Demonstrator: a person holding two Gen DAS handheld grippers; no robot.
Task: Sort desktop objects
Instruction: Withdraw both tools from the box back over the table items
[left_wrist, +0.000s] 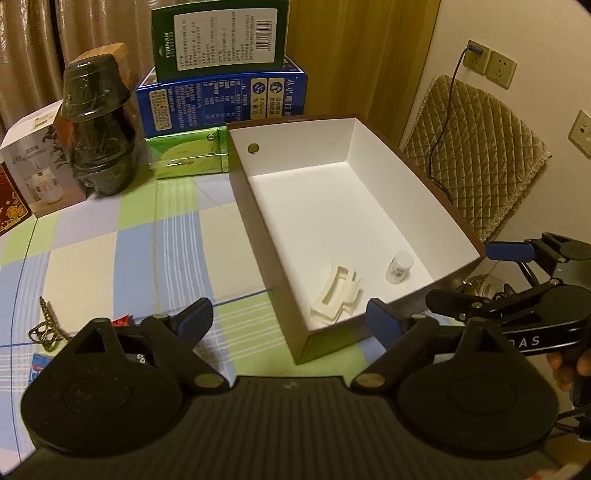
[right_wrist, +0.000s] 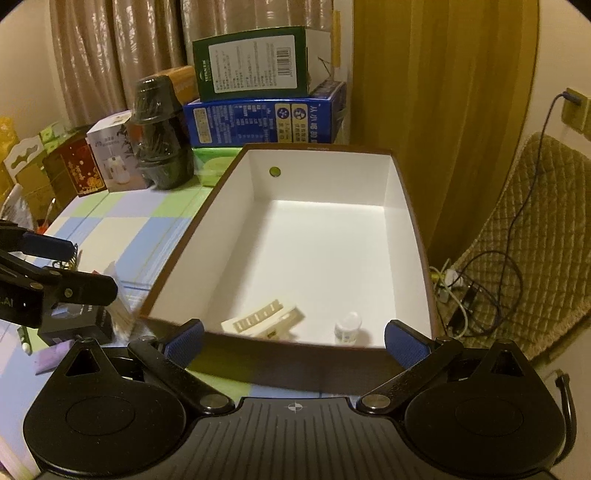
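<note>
Right wrist, right tool (right_wrist: 293, 341) wide open, empty

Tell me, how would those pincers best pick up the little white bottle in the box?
Probably from above. The small white bottle stands upright near the box's near corner, so walls block two sides. Close the fingers across its round body just under the cap, the open right gripper being nearest.

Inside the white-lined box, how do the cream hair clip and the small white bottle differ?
The hair clip is the larger, a long, flat, slotted piece lying on its side; the small bottle is a short, round container with a printed label. The clip is cream; the bottle is whiter. The clip sits toward the box's left wall, the bottle toward its right. Both rest on the box floor at the near end, apart, with no gripper touching them.
</note>
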